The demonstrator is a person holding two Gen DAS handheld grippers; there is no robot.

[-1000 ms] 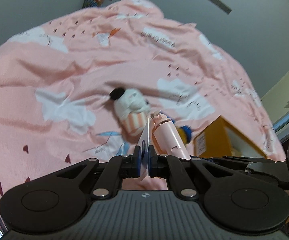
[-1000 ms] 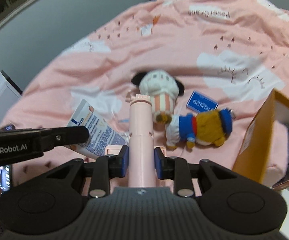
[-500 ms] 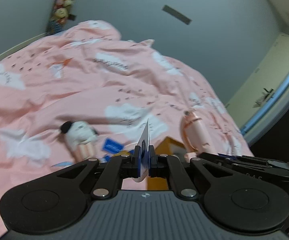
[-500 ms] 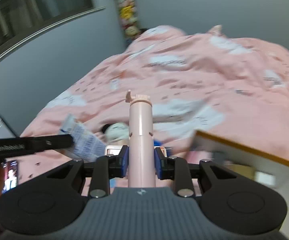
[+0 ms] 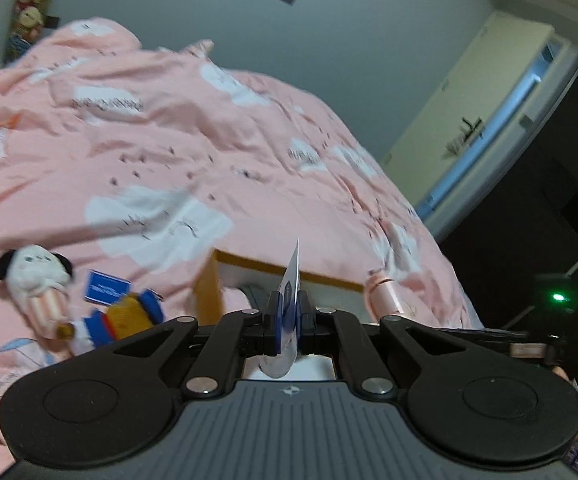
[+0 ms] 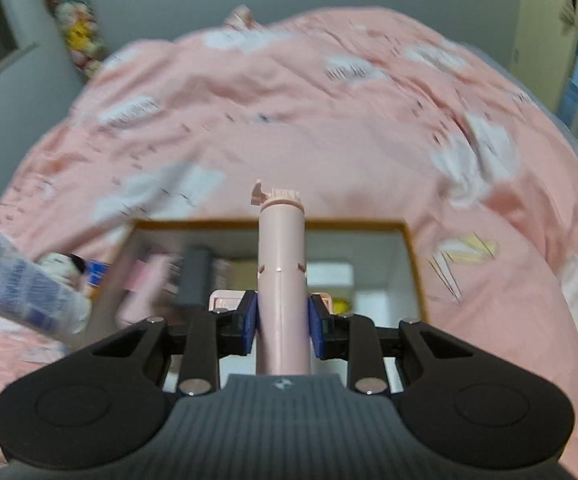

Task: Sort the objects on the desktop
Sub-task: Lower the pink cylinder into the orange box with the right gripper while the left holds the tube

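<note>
Two plush toys (image 5: pixel 49 292) and a card (image 5: pixel 107 288) lie left of the box (image 5: pixel 209 296).

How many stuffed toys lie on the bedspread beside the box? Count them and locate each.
2. A white toy with black ears lies farthest left on the bedspread; a yellow-and-blue toy lies between it and the box. Others may be hidden behind the left gripper.

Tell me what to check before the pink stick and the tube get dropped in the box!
1. Right gripper shut on the pink stick: ok.
2. Left gripper shut on the tube: ok.
3. Pink stick over the open box: ok.
4. Tube over the box: ok, judging by the left view.
5. Room left among the things already inside: cannot tell, blurred.
6. Plush toys outside the box, out of the way: ok.
</note>
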